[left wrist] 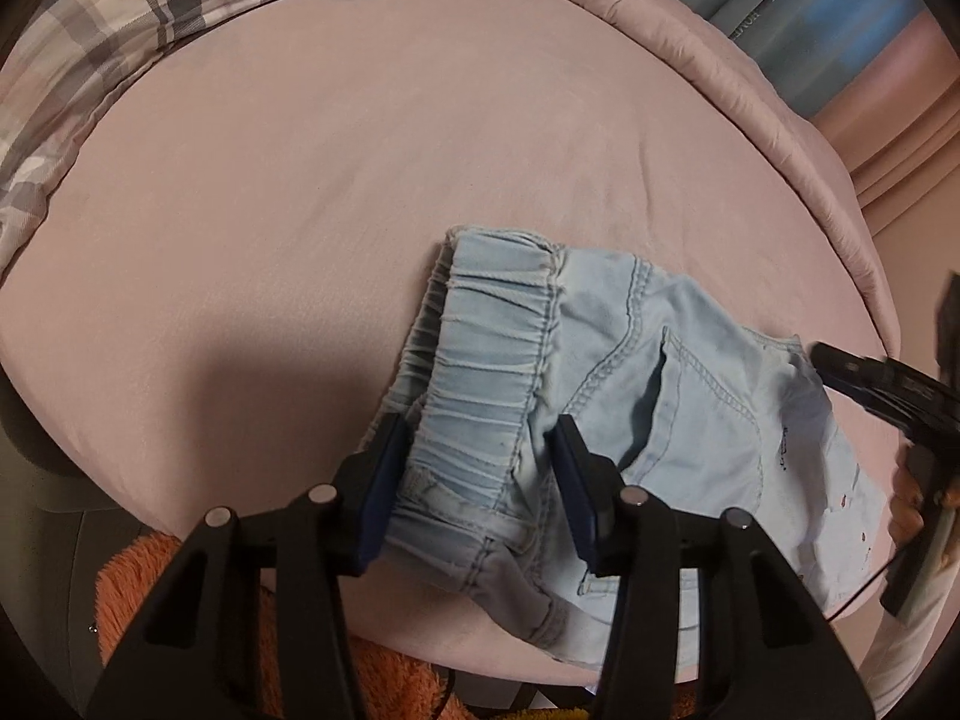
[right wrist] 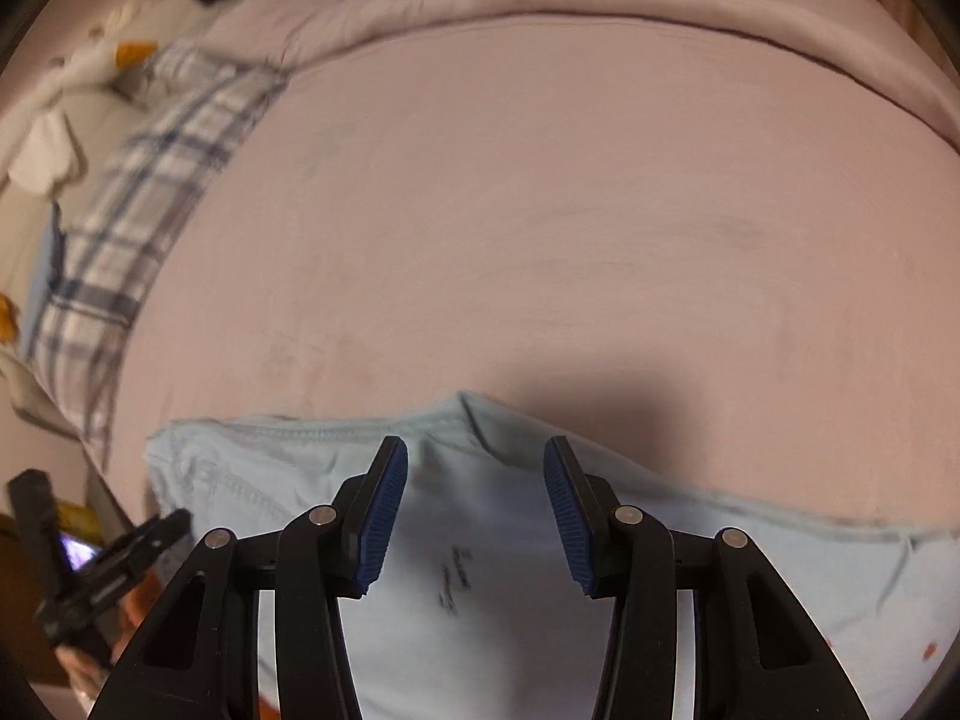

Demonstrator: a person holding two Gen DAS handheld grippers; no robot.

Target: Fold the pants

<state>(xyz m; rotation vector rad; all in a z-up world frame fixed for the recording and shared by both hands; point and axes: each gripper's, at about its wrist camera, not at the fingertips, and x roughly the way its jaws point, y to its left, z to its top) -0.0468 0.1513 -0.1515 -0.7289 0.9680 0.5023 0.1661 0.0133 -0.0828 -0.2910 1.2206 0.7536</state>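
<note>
One pair of light blue denim pants [left wrist: 600,396] lies on the pink bedsheet [left wrist: 360,180], close to the near edge of the bed, folded into a compact bundle with its gathered elastic waistband [left wrist: 486,348] turned up and one back pocket [left wrist: 708,408] showing.

Two grippers are at work. The left gripper [left wrist: 477,480] stands wide open, its two blue-padded fingers [left wrist: 378,486] straddling the waistband, one on either side; the pads look close to the cloth, but I cannot tell that they pinch it. The right gripper [right wrist: 476,516] is also spread wide, hovering over the pale leg fabric [right wrist: 480,630] with nothing between its two pads. From the left wrist view it shows as a black shape at the right edge of the pants [left wrist: 870,384].

At the far left of the bed sits one plaid pillow [left wrist: 120,30], grey and white checks. One rolled pink blanket [left wrist: 750,90] runs along the far side. Below the bed's near edge one orange fluffy rug [left wrist: 138,588] shows beneath the left gripper.
</note>
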